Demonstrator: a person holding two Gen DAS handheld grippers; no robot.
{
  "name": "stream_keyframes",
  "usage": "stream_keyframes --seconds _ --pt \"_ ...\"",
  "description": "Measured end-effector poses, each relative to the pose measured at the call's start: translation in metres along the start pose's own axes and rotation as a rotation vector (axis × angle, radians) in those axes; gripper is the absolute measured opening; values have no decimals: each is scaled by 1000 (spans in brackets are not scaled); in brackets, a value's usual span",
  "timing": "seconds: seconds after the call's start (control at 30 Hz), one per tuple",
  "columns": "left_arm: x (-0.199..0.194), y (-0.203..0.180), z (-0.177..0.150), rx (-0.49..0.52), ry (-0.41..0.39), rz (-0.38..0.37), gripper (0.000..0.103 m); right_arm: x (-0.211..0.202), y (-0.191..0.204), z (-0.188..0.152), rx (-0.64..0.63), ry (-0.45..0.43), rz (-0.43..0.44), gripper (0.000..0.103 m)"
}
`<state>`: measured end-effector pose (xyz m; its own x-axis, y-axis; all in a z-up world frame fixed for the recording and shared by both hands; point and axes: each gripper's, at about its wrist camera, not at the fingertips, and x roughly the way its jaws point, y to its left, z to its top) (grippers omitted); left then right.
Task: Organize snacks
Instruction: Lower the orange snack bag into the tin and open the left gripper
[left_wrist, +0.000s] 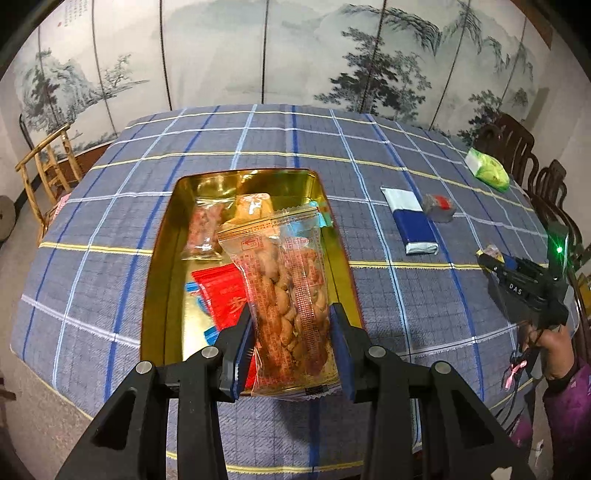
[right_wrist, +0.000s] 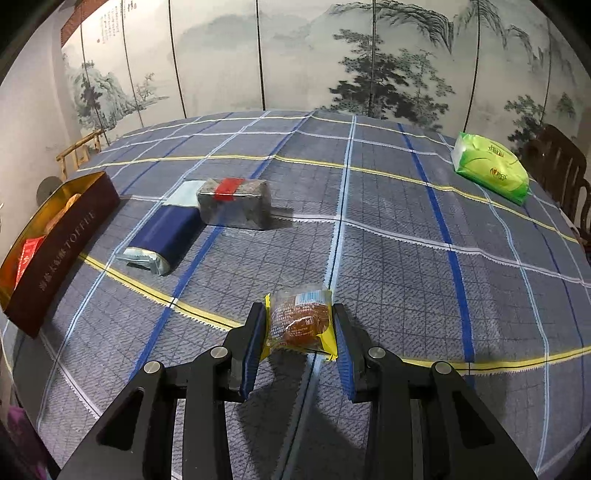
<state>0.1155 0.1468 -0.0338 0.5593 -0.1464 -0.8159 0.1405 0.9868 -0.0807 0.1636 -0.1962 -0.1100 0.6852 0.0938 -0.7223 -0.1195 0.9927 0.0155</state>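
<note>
My left gripper (left_wrist: 293, 325) is shut on a clear packet of nuts (left_wrist: 291, 295) with red print, held above the gold-lined tin box (left_wrist: 159, 280). Inside the box lie a red packet (left_wrist: 221, 295), a pinkish packet (left_wrist: 205, 229) and an orange one (left_wrist: 255, 206). My right gripper (right_wrist: 300, 325) is shut on a small clear-and-yellow wrapped cake (right_wrist: 301, 323), just over the checked tablecloth (right_wrist: 406, 258). From the right wrist view the same box (right_wrist: 59, 243) stands at the far left, brown outside with "TOFFEE" on its side.
A blue-and-silver packet (right_wrist: 166, 232) and a grey packet with a red band (right_wrist: 234, 203) lie between box and right gripper. A green tissue pack (right_wrist: 491, 168) sits at the far right. Wooden chairs (left_wrist: 517, 144) ring the table; a painted folding screen stands behind.
</note>
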Motion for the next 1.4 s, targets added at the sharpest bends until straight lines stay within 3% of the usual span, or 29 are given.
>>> stream_keyframes --seconds 0.67,1.13,1.3,1.4 --pt "51 -4 19 -9 42 -11 33 5 -8 0 33 23 8 37" --pt "31 -18 13 27 0 45 36 5 -7 0 27 19 4 37" --pt "18 -25 7 50 -35 108 53 2 -3 -4 18 11 6 37" --pt "13 -28 5 62 -49 124 54 -1 1 -7 19 10 13 37"
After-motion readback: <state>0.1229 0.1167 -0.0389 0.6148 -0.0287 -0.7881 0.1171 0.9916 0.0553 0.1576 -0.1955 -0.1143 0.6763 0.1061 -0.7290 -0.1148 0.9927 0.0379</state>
